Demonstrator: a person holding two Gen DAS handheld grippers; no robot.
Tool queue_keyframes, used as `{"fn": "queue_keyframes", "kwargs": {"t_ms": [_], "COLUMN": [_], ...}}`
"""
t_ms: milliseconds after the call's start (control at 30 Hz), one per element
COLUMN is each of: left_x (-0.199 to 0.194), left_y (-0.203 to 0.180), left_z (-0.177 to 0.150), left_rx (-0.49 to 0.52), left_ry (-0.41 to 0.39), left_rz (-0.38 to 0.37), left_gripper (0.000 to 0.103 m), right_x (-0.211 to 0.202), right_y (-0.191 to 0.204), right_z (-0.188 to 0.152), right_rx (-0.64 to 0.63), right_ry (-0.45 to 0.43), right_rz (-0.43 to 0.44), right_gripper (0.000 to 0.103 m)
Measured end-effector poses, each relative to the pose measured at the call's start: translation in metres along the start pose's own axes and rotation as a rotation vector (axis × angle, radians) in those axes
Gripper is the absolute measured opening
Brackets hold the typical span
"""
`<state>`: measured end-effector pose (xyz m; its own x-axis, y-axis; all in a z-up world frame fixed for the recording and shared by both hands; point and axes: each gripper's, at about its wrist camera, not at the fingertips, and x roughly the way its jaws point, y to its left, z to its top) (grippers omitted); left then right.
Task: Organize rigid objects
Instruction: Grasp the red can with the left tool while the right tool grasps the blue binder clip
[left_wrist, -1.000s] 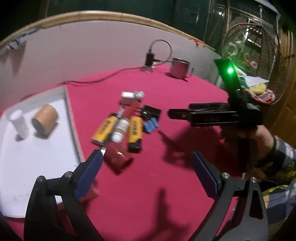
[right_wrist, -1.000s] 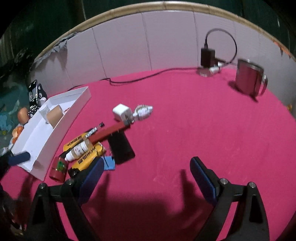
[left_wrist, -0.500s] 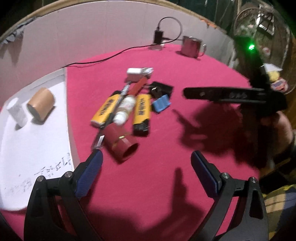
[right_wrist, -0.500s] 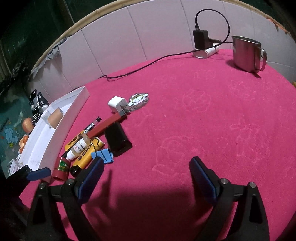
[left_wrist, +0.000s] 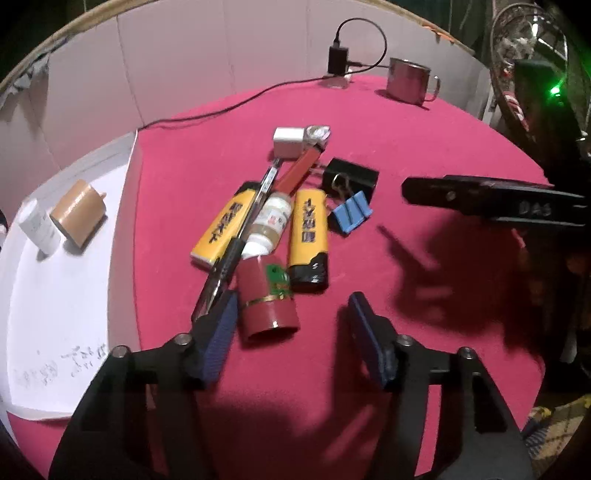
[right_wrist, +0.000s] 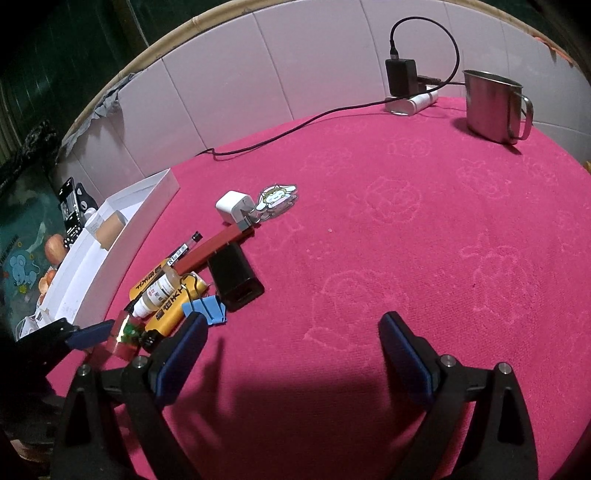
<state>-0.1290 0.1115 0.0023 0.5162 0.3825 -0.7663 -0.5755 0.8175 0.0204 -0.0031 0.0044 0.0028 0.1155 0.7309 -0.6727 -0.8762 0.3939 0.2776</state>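
In the left wrist view, the left gripper (left_wrist: 291, 325) is closing around a red cylinder (left_wrist: 267, 299) lying on its side at the near end of the clutter; the left pad sits just beside the cylinder's wall while the right pad stands clear of it, so nothing is gripped. Behind the cylinder lie two yellow lighters (left_wrist: 308, 225), a small white bottle (left_wrist: 271, 219), a pen (left_wrist: 242, 236), a blue binder clip (left_wrist: 351, 214) and a black binder clip (left_wrist: 351, 177), packed close together. The white tray (left_wrist: 55, 314) lies to the left, its edge near the pile, holding a brown roll (left_wrist: 79, 214) and a white roll (left_wrist: 38, 230). Bare red cloth (left_wrist: 424, 147) lies to the right and nearer. In the right wrist view, the right gripper (right_wrist: 291, 343) hangs wide apart and empty over open cloth, its left finger next to the blue clip. A steel mug (right_wrist: 491, 107) and a charger (right_wrist: 400, 75) stand far back by the wall.
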Motion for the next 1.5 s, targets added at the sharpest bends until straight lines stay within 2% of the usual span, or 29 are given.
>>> {"fn": "queue_keyframes", "kwargs": {"t_ms": [67, 100, 133, 267, 367, 433, 500, 633, 700, 733, 1033, 1067, 1100, 1300, 1500], "left_x": [0.001, -0.001, -0.002, -0.003, -0.004, -0.004, -0.002, 0.001, 0.001, 0.0, 0.001, 0.001, 0.001, -0.013, -0.023], "left_y": [0.005, 0.009, 0.013, 0.016, 0.011, 0.012, 0.014, 0.011, 0.01, 0.009, 0.009, 0.009, 0.009, 0.002, -0.007], "left_z": [-0.001, -0.001, -0.002, -0.004, -0.005, -0.004, -0.003, 0.001, 0.001, 0.001, 0.001, 0.001, 0.001, -0.005, -0.01], "left_rx": [-0.026, -0.039, -0.049, -0.056, -0.028, -0.03, -0.036, -0.028, -0.023, -0.022, -0.023, -0.022, -0.022, 0.006, 0.029], "left_ry": [-0.004, -0.012, -0.015, -0.022, -0.03, -0.029, -0.028, -0.026, -0.028, -0.029, -0.029, -0.03, -0.032, -0.094, -0.123], "left_rz": [-0.004, -0.003, 0.0, -0.007, 0.002, -0.005, -0.017, -0.022, -0.019, -0.018, -0.01, -0.01, -0.011, -0.009, -0.008], "left_gripper": [0.045, 0.035, 0.029, 0.029, 0.029, 0.029, 0.029, 0.029, 0.029, 0.029, 0.029, 0.029, 0.029, 0.029, 0.029], "right_x": [-0.001, -0.002, -0.003, -0.007, -0.001, 0.004, 0.006, 0.007, 0.012, 0.015, 0.034, 0.034, 0.033, 0.015, -0.008], "right_y": [0.0, 0.003, 0.008, 0.05, 0.076, 0.083, 0.079, 0.058, 0.057, 0.059, 0.077, 0.078, 0.077, 0.064, 0.053], "right_z": [-0.001, -0.002, -0.004, -0.019, -0.021, -0.017, -0.01, -0.001, -0.002, -0.003, 0.002, 0.002, 0.001, -0.003, -0.005], "right_rx": [-0.001, -0.017, -0.041, -0.213, -0.28, -0.308, -0.295, -0.249, -0.257, -0.266, -0.325, -0.332, -0.334, -0.261, -0.188], "right_ry": [-0.002, -0.002, 0.001, 0.034, 0.063, 0.064, 0.044, 0.043, 0.066, 0.075, 0.083, 0.083, 0.079, 0.055, 0.019], "right_rz": [0.005, 0.01, 0.02, 0.105, 0.142, 0.113, 0.064, 0.027, 0.02, 0.021, -0.043, -0.052, -0.054, 0.002, 0.071], "right_gripper": [0.095, 0.094, 0.094, 0.093, 0.074, 0.07, 0.068, 0.064, 0.052, 0.05, 0.048, 0.043, 0.031, 0.031, 0.031]}}
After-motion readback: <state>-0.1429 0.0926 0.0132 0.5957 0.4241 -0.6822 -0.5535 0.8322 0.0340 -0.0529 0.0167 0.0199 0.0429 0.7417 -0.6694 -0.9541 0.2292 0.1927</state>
